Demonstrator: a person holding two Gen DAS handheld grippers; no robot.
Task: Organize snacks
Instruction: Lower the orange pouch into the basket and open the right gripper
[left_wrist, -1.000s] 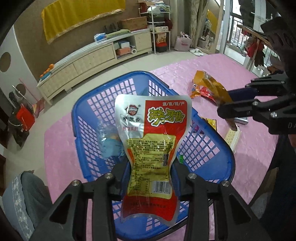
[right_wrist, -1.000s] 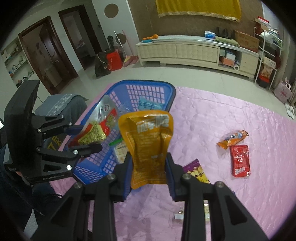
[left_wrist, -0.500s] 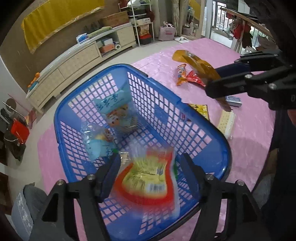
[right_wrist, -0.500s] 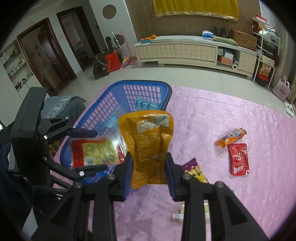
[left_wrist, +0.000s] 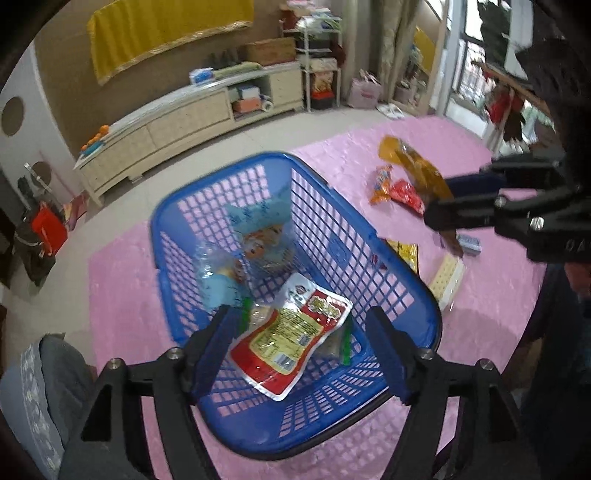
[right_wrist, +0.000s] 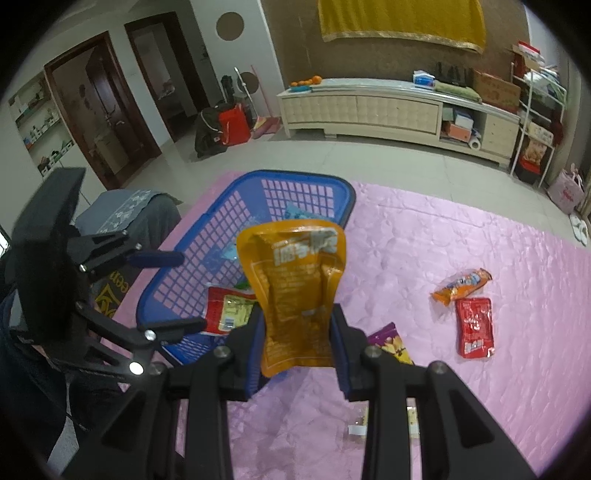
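The left gripper (left_wrist: 299, 347) tips down over the blue basket (left_wrist: 402, 280), its jaws opening with nothing between them. The red snack pack (left_wrist: 291, 336) lies in the basket beside blue packs (left_wrist: 258, 221). The right gripper (right_wrist: 297, 332) pinches an orange pouch (right_wrist: 295, 280) above the pink worktop (right_wrist: 461, 240).

orange pouch (right_wrist: 293, 291) hiding basket (right_wrist: 221, 221) interior, label seemingly blurred

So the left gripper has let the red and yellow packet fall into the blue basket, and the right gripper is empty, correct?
Not quite. The right gripper is not empty: it is shut on an orange packet, as the right wrist view shows. The rest stands: the red and yellow packet lies in the blue basket, and the left gripper is opening above it.
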